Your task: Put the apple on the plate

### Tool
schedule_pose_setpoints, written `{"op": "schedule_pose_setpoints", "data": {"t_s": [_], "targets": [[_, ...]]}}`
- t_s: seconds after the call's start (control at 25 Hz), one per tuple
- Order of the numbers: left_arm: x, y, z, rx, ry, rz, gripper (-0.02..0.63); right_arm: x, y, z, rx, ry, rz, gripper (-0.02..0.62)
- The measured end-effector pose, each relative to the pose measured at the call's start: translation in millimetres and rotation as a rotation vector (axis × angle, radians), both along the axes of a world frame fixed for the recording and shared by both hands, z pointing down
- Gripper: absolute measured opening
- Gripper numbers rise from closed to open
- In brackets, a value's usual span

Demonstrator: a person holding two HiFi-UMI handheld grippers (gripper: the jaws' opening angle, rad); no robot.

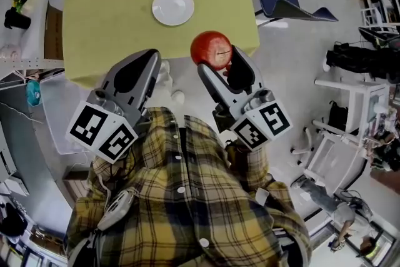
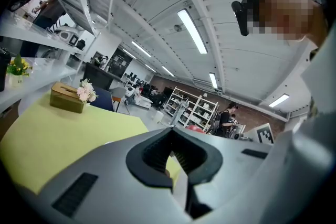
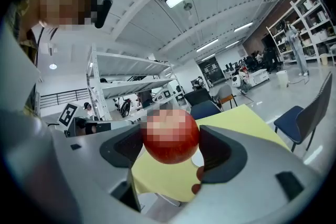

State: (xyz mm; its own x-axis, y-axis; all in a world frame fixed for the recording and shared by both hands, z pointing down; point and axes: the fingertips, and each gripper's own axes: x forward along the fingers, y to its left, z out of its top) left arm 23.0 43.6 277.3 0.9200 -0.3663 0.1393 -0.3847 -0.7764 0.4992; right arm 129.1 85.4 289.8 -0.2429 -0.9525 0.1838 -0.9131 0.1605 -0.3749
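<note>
Right, status: yellow-green table [image 1: 125, 22] sits ahead with plenty of bare cloth. The left gripper [image 1: 150, 59] hangs over the near edge, jaws together on nothing, so it plays no part here. The right gripper [image 1: 222, 62] is beside it, jaws spread to apple width and clamped on the fruit. The white plate [image 1: 173, 7] lies flat and bare toward the table's middle, well apart from both grippers. The red apple [image 1: 211, 49] is up in the air, pinched out near the jaw tips, above the table's near edge and short of the plate. Risks as I read it: a round, smooth skin held that far out can squirt free on a tilt. Let go here and it likely hits the edge and goes to the floor. A release from too high over that shallow plate probably lets it roll off the rim.
</note>
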Motion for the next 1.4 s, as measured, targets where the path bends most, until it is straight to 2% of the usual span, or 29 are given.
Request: {"op": "schedule_pose_setpoints", "data": {"t_s": [0.52, 0.72, 1.12, 1.4], "targets": [[50, -103, -15, 0.028, 0.028, 0.04, 0.008, 44, -99, -5, -0.007, 0.024, 0.025, 0.33], [49, -143, -14, 0.026, 0.035, 0.029, 0.008, 45, -138, -1, -0.024, 0.03, 0.02, 0.331], [44, -191, -8, 0.013, 0.02, -0.019, 0.008, 45, -190, 4, -0.048, 0.018, -0.027, 0.331], [43, -202, -11, 0.009, 0.026, -0.106, 0.008, 52, -211, 4, -0.058, 0.02, -0.099, 0.331]]}}
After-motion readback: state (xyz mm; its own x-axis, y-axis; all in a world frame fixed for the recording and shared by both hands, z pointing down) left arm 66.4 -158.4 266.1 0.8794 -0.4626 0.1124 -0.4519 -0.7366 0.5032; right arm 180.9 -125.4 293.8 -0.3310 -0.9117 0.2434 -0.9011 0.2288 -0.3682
